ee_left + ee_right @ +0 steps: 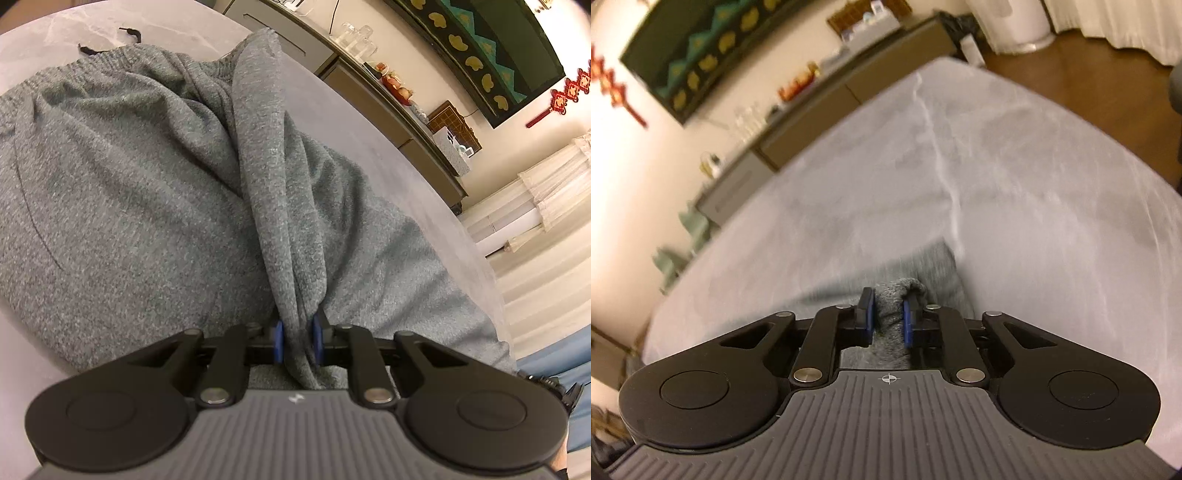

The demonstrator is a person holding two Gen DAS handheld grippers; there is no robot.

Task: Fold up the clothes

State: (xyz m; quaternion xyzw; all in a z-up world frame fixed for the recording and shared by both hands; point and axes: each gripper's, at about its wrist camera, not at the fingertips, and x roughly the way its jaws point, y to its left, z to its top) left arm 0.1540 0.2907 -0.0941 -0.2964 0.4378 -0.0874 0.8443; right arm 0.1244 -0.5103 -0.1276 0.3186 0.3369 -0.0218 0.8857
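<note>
Pants: the gray sweatpants [122,192] lie on the pale counter [369,147], stretching straight ahead of the left hand-held gripper [297,341].
Long way: from that gripper out to the waistband [110,55].
Left hand-held gripper: pinching a raised fold of the pants.
Right hand-held gripper [888,319]: squeezing a bunched gray bit, likely the same pants.
Nearer: cannot tell; both are holding cloth.
Hard to see: right view is blurry; neither view shows the other gripper.
</note>
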